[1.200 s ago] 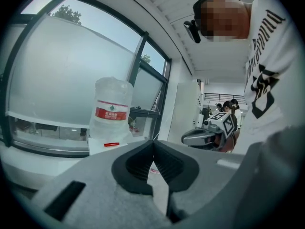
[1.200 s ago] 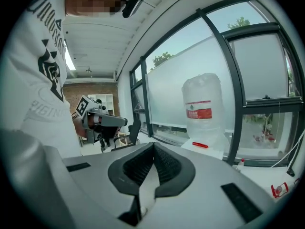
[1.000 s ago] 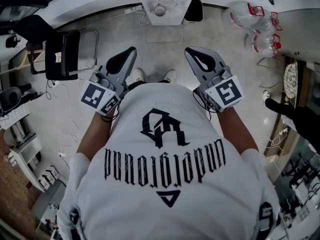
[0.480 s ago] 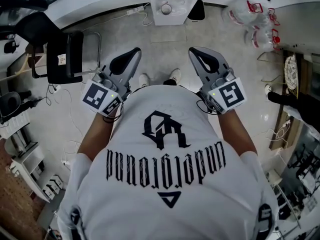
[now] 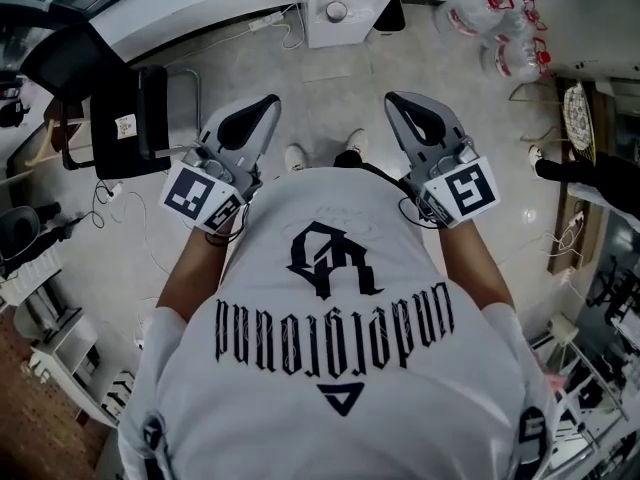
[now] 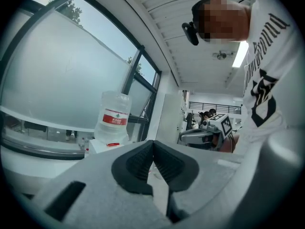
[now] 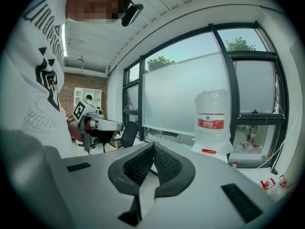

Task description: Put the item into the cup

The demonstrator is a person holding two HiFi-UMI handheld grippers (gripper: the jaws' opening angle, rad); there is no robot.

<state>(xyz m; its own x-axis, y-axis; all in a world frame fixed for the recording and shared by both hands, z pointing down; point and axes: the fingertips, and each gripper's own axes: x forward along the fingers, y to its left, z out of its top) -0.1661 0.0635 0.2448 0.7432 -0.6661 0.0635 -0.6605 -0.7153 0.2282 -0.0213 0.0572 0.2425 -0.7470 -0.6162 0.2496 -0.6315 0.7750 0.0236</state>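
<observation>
Head view, steep look down: person standing, white printed shirt (image 5: pixel 340 348) fills the lower frame, pale floor (image 5: pixel 330 98) beyond.

Far left: black chair (image 5: pixel 125 118), well apart from the hands.

Left hand-held gripper (image 5: pixel 258 113) is held out in front of the torso over bare floor. Left gripper view: jaws brought together, ribbed pads (image 6: pixel 138 163) meeting at the tips, nothing between them. It looks out at a window wall, with a water bottle (image 6: pixel 114 118) standing on a white dispenser.

Centre: shoe tips (image 5: pixel 295 156) just past the shirt hem. The dispenser (image 5: pixel 340 8) is at the top edge, seen from above.

Right hand-held gripper (image 5: pixel 410 116) mirrors the left, level with it and apart from it. Right gripper view: jaws likewise pressed tip to tip and empty. The same bottle (image 7: pixel 212 120) shows past them.

Far right: a cluster of clear empty jugs (image 5: pixel 500 38) on the floor near the wall.

Task things: neither the item nor the cup shows in any view. Where they are I cannot tell.

Judgement: the task proper has not begun. This reads as an approach or standby stance, both tools idle and carried at waist height. The next move calls for finding and facing the item and cup, then spreading the jaws of one hand-held gripper before it comes down on the item. With the jaws together as they are, no grasp is possible.
</observation>
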